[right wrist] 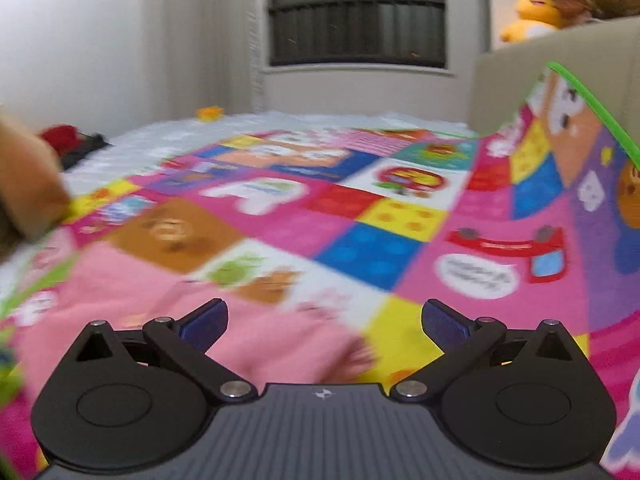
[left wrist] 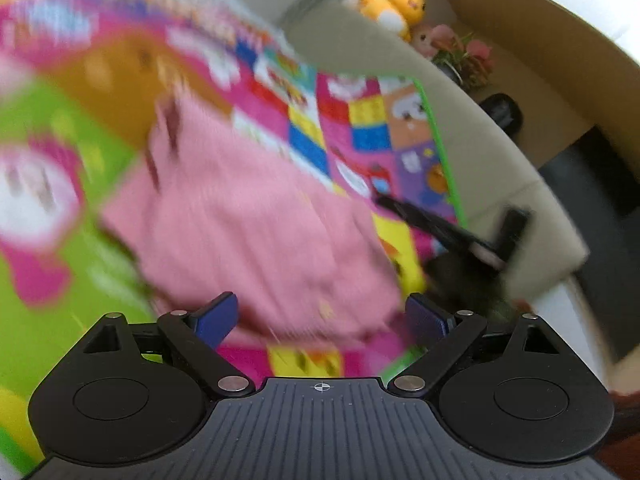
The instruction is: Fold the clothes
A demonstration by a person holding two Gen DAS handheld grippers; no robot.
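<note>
A pink garment (left wrist: 256,224) lies spread on a bright patchwork play mat (left wrist: 360,120), blurred by motion in the left wrist view. My left gripper (left wrist: 320,318) hangs above its near edge, open, with nothing between the blue pads. In the right wrist view the same pink garment (right wrist: 168,320) lies low and left on the play mat (right wrist: 360,208). My right gripper (right wrist: 324,320) is open over the cloth's right end, holding nothing. The other gripper (left wrist: 460,236) shows dark and blurred at the garment's right side in the left wrist view.
A beige padded wall (left wrist: 480,148) borders the mat, whose green-trimmed edge (right wrist: 588,100) curls up against it. Yellow plush toys (left wrist: 396,6) and flowers sit on a ledge behind. A hand (right wrist: 28,184) shows at the left of the right wrist view. A window (right wrist: 356,12) stands beyond the mat.
</note>
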